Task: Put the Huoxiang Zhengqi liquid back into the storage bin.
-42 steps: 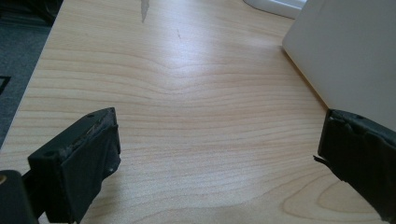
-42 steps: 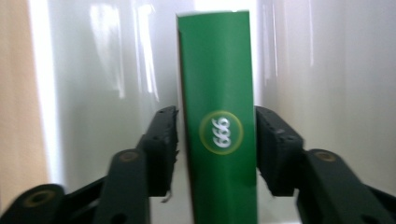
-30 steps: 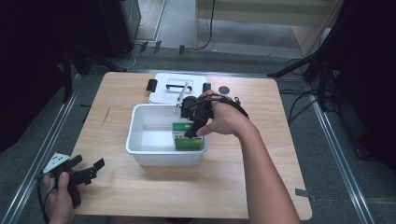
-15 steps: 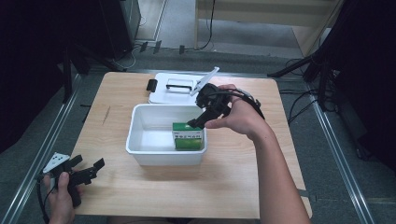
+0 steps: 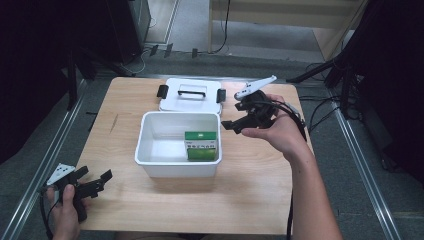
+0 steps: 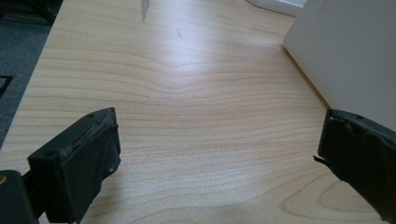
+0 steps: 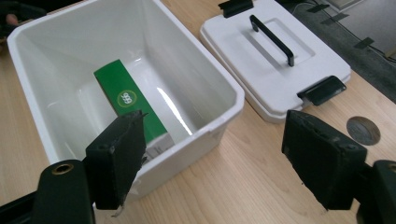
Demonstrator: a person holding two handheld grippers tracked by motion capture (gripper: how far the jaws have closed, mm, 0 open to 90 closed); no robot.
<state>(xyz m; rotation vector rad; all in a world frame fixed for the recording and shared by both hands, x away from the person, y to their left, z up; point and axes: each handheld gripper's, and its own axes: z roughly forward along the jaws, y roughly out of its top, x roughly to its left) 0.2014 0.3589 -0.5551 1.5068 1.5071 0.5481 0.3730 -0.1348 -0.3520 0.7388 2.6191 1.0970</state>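
Green box [image 5: 201, 146] lies inside white bin [image 5: 150, 160], frame centre. Right tongs [image 5: 239, 116] apart, empty, w/ lid [image 5: 190, 95] (upper centre) nearest: approach handle squarely. Left tongs [image 5: 95, 182] apart, lower left.

I'm looking at a lab-style recording space: a bare wooden desk [image 5: 260, 200] ringed by metal rails [image 5: 367, 165], loose cables [image 5: 320, 107] and dark stands [image 5: 345, 75].

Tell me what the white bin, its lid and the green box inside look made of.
The white rectangular bin looks like glossy moulded plastic: its inner walls carry bright reflections. The flat white lid seems the same plastic, a little more matte, with a black handle and clips, probably plastic too. The green printed box looks like smooth cardboard, going by its sharp folded edges.
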